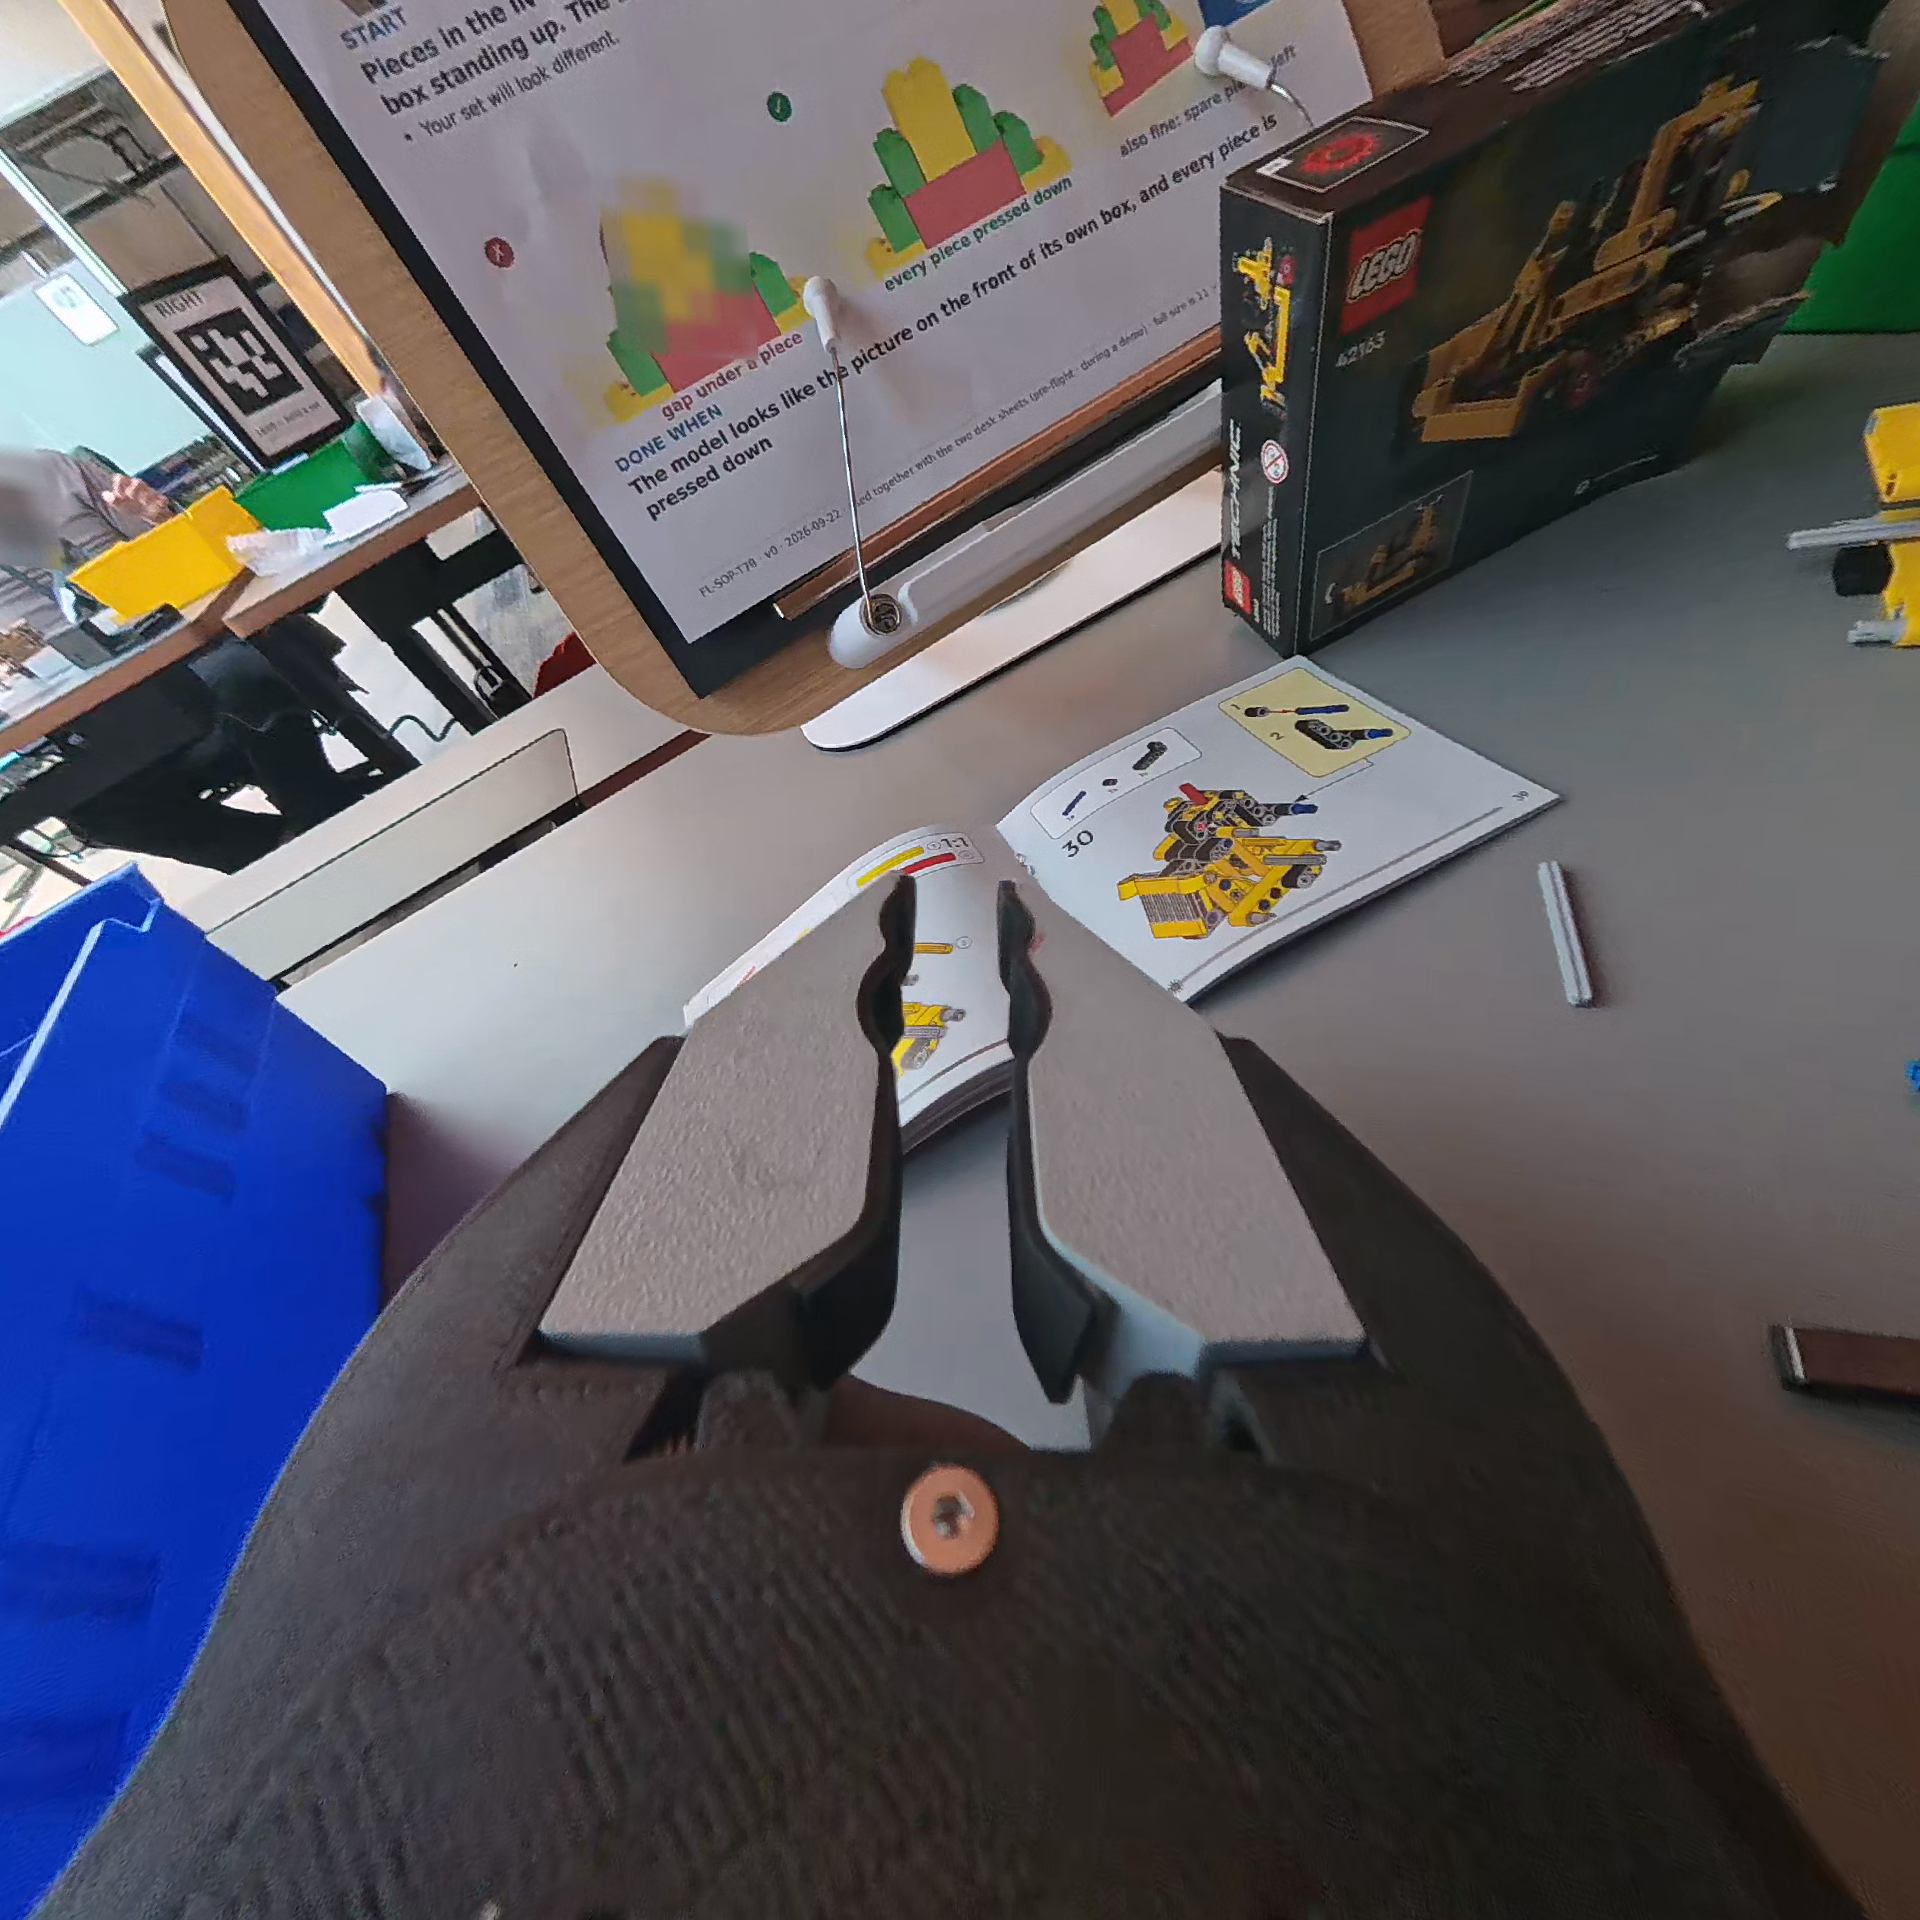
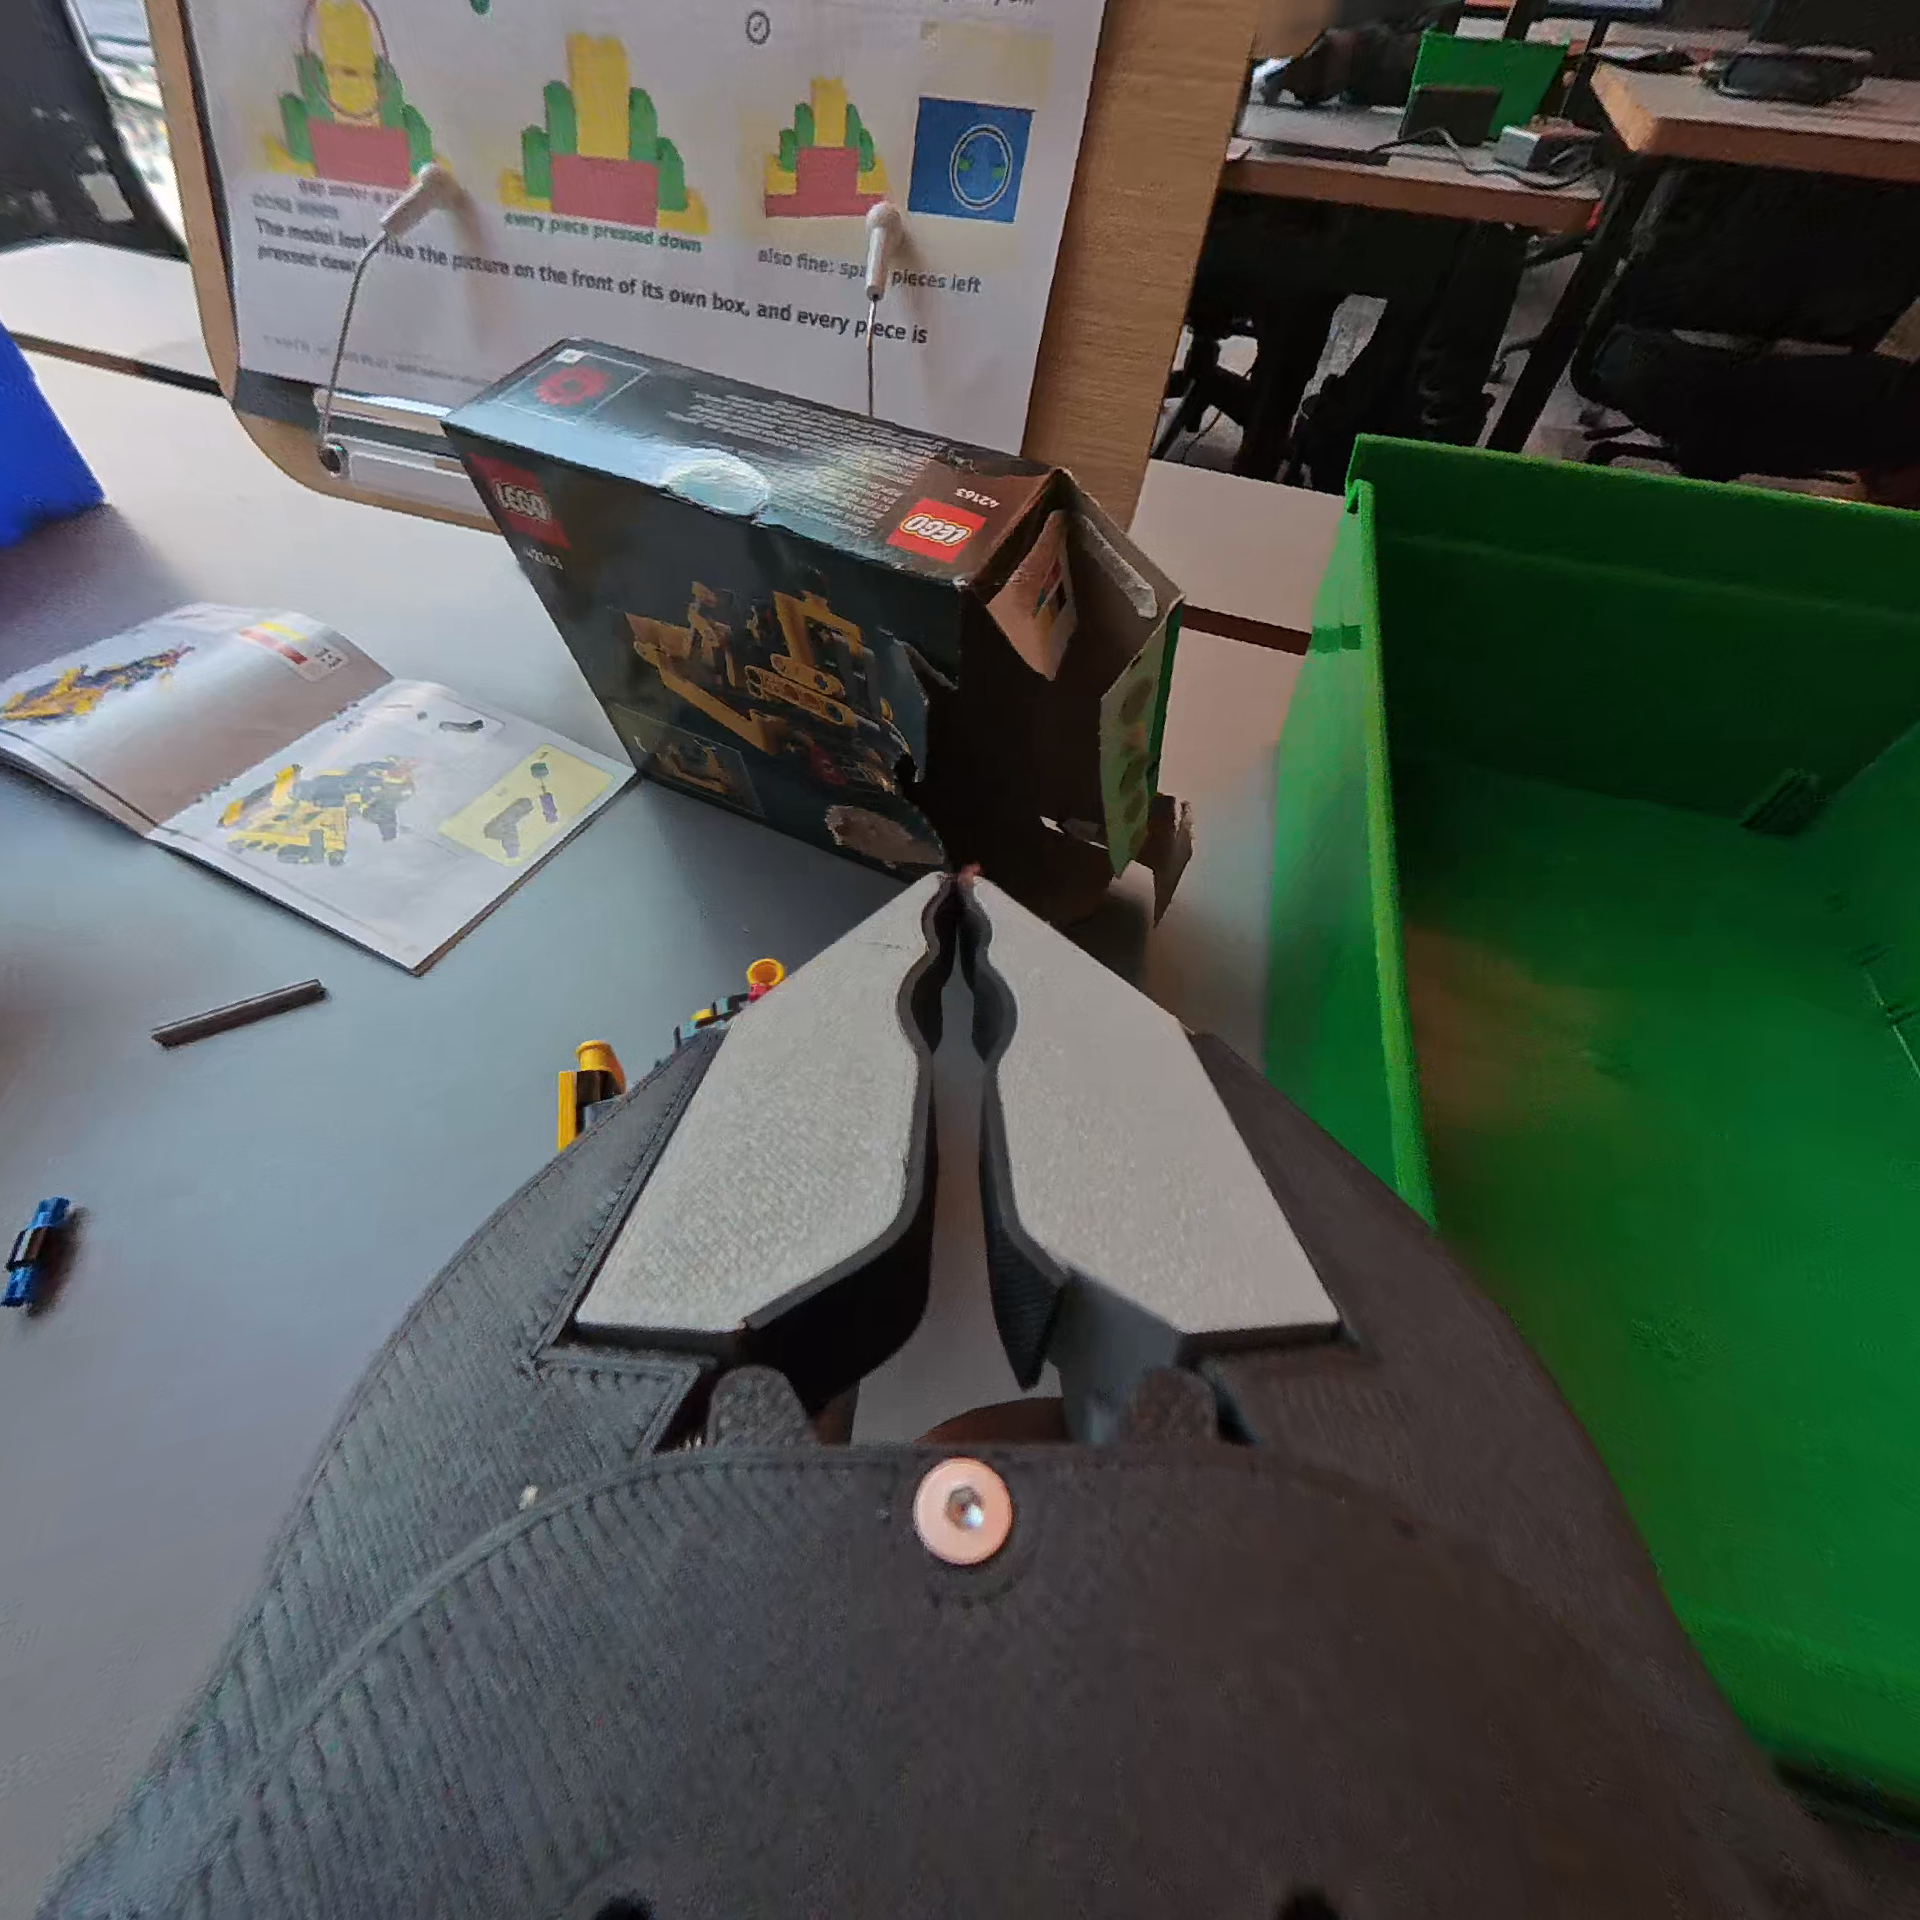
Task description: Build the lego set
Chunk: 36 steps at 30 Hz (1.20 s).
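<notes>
Left wrist view: left tongs (image 1: 954, 894) slightly parted, empty, above open booklet (image 1: 1226, 831); grey axle (image 1: 1569, 933) lies right of them

Right wrist view: right tongs (image 2: 958, 883) nearly closed, apparently empty; half-built model (image 2: 665, 1039) just left, seemingly unfinished

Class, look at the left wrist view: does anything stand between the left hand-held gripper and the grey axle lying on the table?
Nothing visible does. The left hand-held gripper hovers open over the instruction booklet; the grey axle lies to its right, with only bare table between them.
</notes>
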Tool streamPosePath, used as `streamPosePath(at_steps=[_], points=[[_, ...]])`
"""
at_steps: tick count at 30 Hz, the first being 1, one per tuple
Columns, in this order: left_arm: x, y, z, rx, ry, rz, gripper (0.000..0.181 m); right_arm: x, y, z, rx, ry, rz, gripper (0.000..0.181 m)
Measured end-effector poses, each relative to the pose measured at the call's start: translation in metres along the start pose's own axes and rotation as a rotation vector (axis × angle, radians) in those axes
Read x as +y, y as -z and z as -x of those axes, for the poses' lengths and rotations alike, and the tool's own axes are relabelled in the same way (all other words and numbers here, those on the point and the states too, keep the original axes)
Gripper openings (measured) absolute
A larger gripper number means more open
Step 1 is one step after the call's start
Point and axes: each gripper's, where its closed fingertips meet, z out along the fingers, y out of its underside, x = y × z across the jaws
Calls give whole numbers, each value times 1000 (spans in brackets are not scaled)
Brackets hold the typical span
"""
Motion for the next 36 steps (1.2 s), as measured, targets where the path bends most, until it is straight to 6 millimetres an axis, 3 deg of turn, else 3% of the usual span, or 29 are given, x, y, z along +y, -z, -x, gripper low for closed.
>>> streamPosePath(at_steps=[8, 22, 36], points=[[-2, 0, -11, 14, -78, -8, 13, 13, -10, 5, -4, 43, 66, 0], [1, 2, -4, 35, -32, -2, 13, 29, -18, 12, -53, 38, 136, 0], [2, 2, -4, 42, -29, -2, 13, 29, -12, 42, -187, 54, 150, 0]])
